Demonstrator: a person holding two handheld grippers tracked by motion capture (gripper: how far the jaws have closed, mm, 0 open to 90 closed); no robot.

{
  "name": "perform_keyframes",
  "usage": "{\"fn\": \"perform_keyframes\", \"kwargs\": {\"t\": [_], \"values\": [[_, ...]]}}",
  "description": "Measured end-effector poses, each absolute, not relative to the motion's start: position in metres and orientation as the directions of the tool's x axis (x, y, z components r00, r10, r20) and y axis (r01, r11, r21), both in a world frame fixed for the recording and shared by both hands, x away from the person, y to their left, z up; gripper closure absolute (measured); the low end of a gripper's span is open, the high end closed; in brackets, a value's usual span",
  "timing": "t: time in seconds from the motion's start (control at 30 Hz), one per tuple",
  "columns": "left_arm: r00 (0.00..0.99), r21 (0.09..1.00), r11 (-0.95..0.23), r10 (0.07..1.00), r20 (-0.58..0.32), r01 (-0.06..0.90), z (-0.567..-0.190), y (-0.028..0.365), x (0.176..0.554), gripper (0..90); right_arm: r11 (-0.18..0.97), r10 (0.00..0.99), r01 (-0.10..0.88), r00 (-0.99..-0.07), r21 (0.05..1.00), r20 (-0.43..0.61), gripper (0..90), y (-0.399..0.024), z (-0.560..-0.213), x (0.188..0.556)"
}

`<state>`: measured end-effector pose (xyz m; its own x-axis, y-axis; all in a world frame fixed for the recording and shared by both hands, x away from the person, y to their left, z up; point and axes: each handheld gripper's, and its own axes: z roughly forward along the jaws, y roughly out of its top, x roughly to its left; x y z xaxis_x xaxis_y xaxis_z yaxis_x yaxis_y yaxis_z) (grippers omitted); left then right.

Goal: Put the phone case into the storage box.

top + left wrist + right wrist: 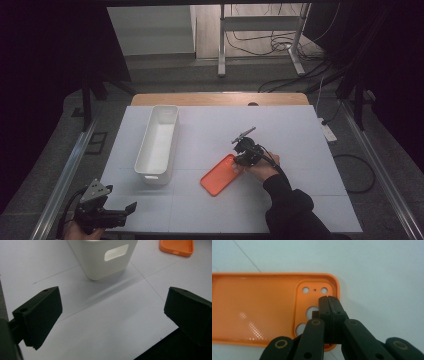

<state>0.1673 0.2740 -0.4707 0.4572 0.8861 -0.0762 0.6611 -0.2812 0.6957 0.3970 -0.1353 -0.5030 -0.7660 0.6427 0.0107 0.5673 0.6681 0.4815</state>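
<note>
An orange phone case (219,175) lies hollow side up on the white table, right of centre. My right gripper (241,159) is at the case's far end, held by a hand in a black sleeve. Seen from the right gripper view, its jaws (328,298) are shut together with nothing visible between them. Their tips sit over the camera-hole panel of the case (257,307), and I cannot tell whether they touch it. My left gripper (129,210) rests at the table's near left corner, open and holding nothing (112,315). The case (177,247) shows far off there.
A long white bin (141,150) with a handle slot stands left of the case, running front to back; its near end (100,262) faces the left gripper. The table's front edge (160,340) lies just under the left jaws. Cables and a stand are beyond the table.
</note>
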Motion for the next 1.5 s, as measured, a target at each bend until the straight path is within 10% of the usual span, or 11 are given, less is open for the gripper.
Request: {"fn": "perform_keyframes", "kwargs": {"t": [0.67,1.5], "values": [[0.457,0.694,-0.282,0.886,-0.077,0.663,-0.471,0.274,0.167,2.5,0.633,0.672,0.587,-0.740,0.505,0.018,89.2,-0.143,-0.503,0.418],[0.457,0.694,-0.285,0.886,-0.072,0.662,-0.471,0.273,0.168,2.5,0.690,0.551,0.510,-0.830,0.514,0.084,89.2,-0.133,-0.489,0.353]]}}
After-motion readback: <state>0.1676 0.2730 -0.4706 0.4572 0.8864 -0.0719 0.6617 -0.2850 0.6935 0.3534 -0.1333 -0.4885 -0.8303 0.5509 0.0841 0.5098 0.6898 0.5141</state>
